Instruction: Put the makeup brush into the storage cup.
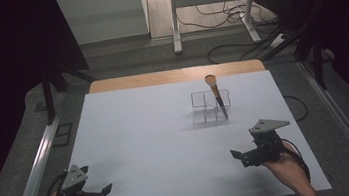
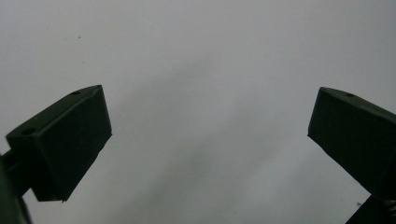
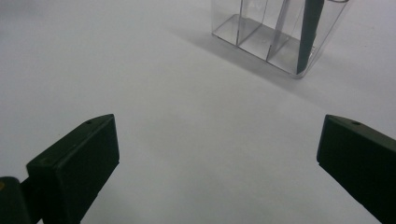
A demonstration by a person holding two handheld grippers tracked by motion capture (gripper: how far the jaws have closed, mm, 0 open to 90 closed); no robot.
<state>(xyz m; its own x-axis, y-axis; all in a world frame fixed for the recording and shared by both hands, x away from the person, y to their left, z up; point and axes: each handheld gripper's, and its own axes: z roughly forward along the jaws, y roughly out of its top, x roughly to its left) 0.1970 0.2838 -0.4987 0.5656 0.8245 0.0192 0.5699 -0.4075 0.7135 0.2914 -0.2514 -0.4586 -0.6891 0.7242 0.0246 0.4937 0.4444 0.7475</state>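
Right gripper (image 1: 237, 155) held low at the near right, jaws wide apart and empty, left gripper (image 1: 104, 191) likewise spread at the near left, clear divided organizer (image 1: 210, 105) well beyond on the white table (image 1: 142, 142), what looks like a wooden-handled brush (image 1: 216, 94) leaning in its right compartment.

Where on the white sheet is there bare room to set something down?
Bare almost everywhere: the left half, the middle, and the near strip between left gripper and right gripper. Taken: the clear organizer holding a knife, far right of centre.
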